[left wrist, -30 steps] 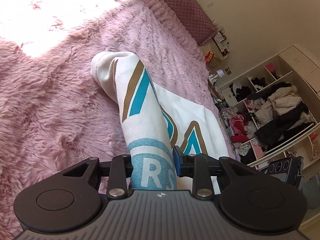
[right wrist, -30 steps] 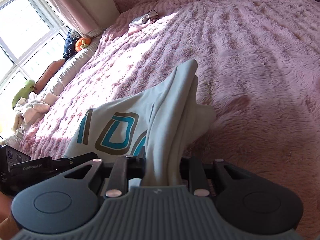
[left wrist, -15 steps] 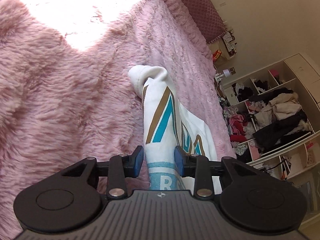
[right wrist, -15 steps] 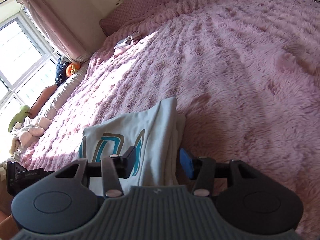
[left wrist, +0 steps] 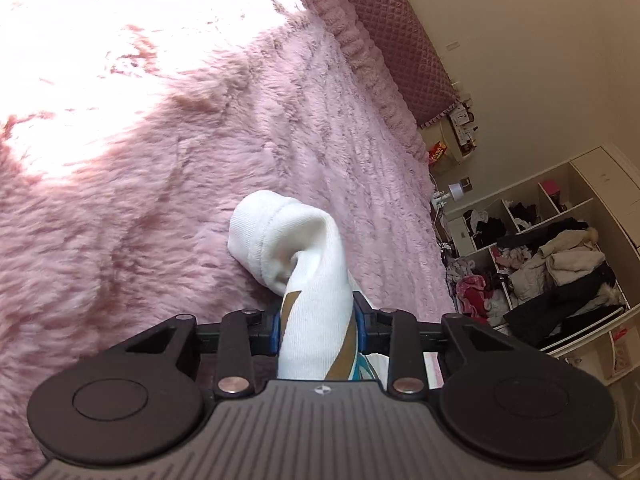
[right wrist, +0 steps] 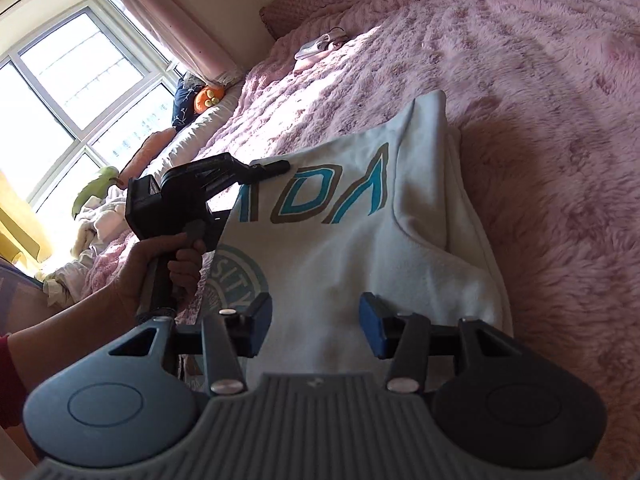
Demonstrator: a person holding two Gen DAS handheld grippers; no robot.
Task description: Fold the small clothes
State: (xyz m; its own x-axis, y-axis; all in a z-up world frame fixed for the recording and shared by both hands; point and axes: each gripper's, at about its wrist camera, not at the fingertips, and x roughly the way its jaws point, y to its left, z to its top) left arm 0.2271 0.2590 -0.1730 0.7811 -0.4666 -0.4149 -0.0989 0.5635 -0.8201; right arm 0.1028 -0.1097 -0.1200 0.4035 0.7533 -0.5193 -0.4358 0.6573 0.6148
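A small white sweatshirt [right wrist: 360, 248] with teal and brown letters lies folded on the pink fluffy blanket [right wrist: 560, 160]. My right gripper [right wrist: 316, 326] is open just above its near edge, with nothing between the pads. My left gripper [left wrist: 316, 330] is shut on a bunched part of the sweatshirt [left wrist: 304, 280]; a ribbed cuff curls over beyond the pads. In the right wrist view the left gripper [right wrist: 276, 168] reaches onto the sweatshirt's left edge, held by a hand.
The blanket [left wrist: 160, 160] covers a wide bed. A quilted pink headboard cushion [left wrist: 400, 48] runs along its far side. Open shelves stuffed with clothes [left wrist: 560, 264] stand past the bed. A window [right wrist: 72, 80], pillows and a small white item [right wrist: 320, 46] lie at the other side.
My right gripper has opened and let go of the sweatshirt, which now lies flat. My left gripper, still shut on the cloth, has lowered and moved along toward the cuff.
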